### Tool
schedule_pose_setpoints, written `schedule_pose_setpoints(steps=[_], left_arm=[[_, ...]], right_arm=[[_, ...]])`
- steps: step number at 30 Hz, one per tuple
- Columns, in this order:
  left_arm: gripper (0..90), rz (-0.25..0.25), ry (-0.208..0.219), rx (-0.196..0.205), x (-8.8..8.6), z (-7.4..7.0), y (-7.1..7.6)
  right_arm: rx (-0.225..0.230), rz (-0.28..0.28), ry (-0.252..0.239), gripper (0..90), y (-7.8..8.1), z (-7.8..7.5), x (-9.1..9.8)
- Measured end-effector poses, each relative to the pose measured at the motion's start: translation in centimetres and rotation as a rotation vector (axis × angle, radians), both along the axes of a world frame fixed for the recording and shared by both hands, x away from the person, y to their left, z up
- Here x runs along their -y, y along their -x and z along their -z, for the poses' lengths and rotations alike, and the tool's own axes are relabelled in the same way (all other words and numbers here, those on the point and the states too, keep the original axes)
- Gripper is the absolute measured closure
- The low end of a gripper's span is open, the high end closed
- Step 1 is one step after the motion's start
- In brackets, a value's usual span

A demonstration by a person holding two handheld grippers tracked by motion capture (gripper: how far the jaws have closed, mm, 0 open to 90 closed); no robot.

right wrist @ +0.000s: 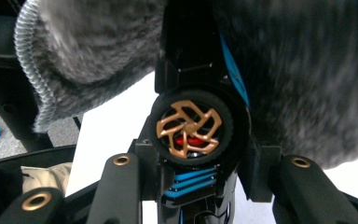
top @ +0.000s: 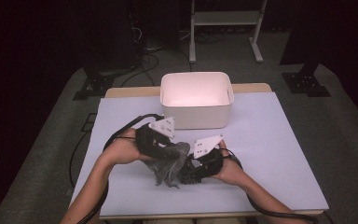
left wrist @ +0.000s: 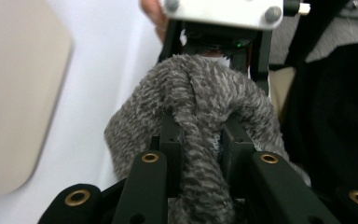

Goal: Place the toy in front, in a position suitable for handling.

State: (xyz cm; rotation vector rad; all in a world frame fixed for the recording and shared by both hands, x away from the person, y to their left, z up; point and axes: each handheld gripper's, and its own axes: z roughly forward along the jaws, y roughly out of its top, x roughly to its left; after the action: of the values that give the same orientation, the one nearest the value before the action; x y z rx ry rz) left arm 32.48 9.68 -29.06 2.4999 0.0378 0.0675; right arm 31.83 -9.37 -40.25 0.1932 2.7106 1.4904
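My left gripper (top: 161, 140) pinches a grey fuzzy cloth (top: 170, 161) above the near worktop (top: 270, 154); my right gripper (top: 200, 163) has its jaws clamped on a black toy car (right wrist: 196, 126). The white bin (top: 196, 100) behind waits; I judge nothing is stowed yet.

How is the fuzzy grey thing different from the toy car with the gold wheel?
The fuzzy grey cloth is soft and floppy, drooping in folds; the toy car is hard and shiny. The cloth is plain grey, while the car is black with blue stripes and a gold wheel. The left gripper pinches the cloth; the right gripper clamps the car. Both are held above the table, close together.
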Motion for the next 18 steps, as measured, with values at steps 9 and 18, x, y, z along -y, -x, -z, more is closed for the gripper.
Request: schedule_pose_setpoints(steps=[9, 18], left_arm=[[74.7, 0.030, -0.015, 0.013, 1.9, -0.1, 0.5], [74.6, -0.015, -0.050, 0.027, 0.8, 0.7, 0.4]], right_arm=[[-0.005, 0.000, -0.024, 56.2, 0.4, 0.3, 1.6], [-0.031, 0.029, -0.030, 55.9, 0.4, 0.2, 2.8]])
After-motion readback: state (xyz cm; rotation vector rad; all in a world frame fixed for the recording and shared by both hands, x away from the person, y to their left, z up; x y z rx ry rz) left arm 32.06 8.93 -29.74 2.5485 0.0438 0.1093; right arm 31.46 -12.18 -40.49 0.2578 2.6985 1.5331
